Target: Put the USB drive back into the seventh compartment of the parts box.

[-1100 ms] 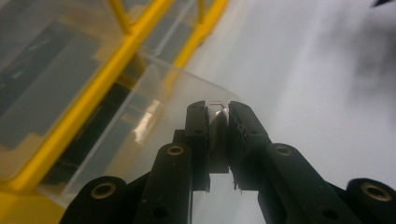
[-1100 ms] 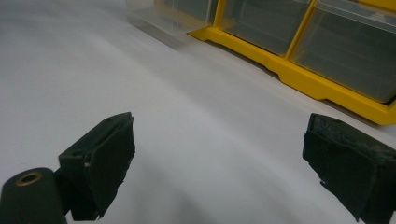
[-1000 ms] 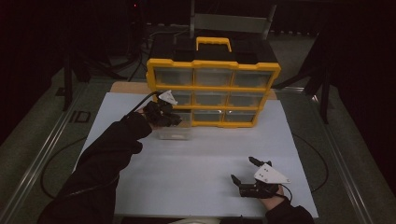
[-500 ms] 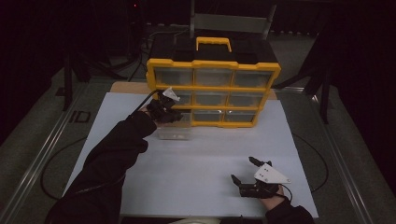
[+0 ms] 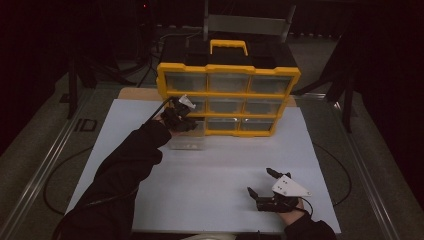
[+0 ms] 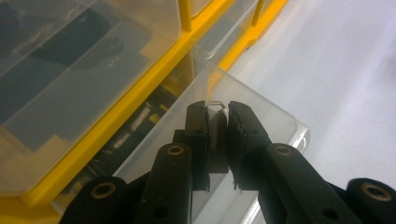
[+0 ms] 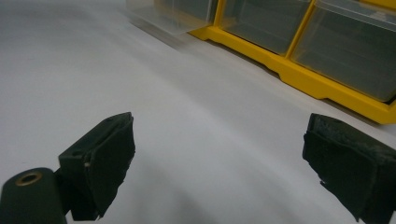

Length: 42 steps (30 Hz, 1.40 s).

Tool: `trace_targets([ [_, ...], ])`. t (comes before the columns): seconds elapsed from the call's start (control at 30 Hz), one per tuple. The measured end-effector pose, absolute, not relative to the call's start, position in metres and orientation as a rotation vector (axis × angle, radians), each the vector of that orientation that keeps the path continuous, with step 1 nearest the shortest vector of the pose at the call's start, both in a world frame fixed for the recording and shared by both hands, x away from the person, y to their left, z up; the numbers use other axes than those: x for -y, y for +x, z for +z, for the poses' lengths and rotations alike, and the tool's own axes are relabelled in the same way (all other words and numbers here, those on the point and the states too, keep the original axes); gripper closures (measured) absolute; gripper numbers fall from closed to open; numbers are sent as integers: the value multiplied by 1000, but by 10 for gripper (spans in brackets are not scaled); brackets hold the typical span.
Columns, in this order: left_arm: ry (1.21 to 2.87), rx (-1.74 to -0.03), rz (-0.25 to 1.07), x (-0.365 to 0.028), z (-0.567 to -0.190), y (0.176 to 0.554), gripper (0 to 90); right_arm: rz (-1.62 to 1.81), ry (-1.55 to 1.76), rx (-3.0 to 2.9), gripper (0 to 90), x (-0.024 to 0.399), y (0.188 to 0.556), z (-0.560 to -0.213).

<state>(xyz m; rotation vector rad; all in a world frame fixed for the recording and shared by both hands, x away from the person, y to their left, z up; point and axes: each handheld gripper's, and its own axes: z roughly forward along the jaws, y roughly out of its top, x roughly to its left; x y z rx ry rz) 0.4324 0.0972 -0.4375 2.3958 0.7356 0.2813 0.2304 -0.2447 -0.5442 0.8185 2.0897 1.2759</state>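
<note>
A yellow drawer cabinet (image 5: 228, 93) with clear drawers stands at the back of the white mat (image 5: 215, 170). Its bottom-left clear drawer (image 5: 187, 142) is pulled out onto the mat. My left gripper (image 5: 187, 123) is at that drawer's front. In the left gripper view the left gripper (image 6: 217, 112) has its jaws pinched on the small clear tab of the drawer (image 6: 261, 107). My right gripper (image 5: 260, 182) rests near the mat's front right, jaws wide apart. The right gripper (image 7: 222, 128) has nothing between its pads, and the pulled-out drawer (image 7: 173, 16) shows far off.
The cabinet has a yellow carry handle (image 5: 228, 45) on its black top. Its other drawers sit closed, and its frame (image 7: 299, 74) runs along the back of the right gripper view. Metal rails (image 5: 45, 170) border the mat's sides. Cables lie on the table at both sides.
The left hand has shifted very slightly toward the cabinet, still holding the drawer's tab. The right gripper has kept still.
</note>
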Motion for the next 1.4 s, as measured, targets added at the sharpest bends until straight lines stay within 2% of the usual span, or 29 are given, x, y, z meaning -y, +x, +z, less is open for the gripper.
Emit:
trace_targets([
  [0.17, 2388, -753, 273, -98, -439, 434, 789, 1277, 820, -2090, 90, 245, 230, -544],
  [0.27, 2381, -764, 299, -99, -437, 434, 640, 1276, 819, -2090, 90, 245, 230, -544],
  [0.37, 2375, -766, 287, -100, -435, 434, 607, 1277, 820, -2090, 90, 245, 230, -544],
  [0.4, 2370, -775, 290, -100, -435, 433, 561, 1277, 820, -2090, 90, 245, 230, -544],
  [0.43, 2365, -777, 279, -100, -434, 433, 553, 1279, 820, -2089, 90, 245, 230, -544],
  [0.8, 2353, -796, 282, -104, -431, 428, 161, 1278, 817, -2087, 90, 245, 230, -544],
  [0.83, 2350, -793, 262, -105, -430, 427, 145, 1277, 817, -2087, 90, 245, 230, -544],
  [0.9, 2337, -784, 238, -108, -428, 427, 42, 1278, 821, -2086, 90, 245, 230, -544],
  [1.07, 2318, -783, 248, -111, -425, 424, 10, 1275, 816, -2089, 90, 245, 230, -544],
  [1.4, 2285, -764, 235, -122, -427, 417, 4, 1276, 813, -2090, 90, 244, 231, -544],
])
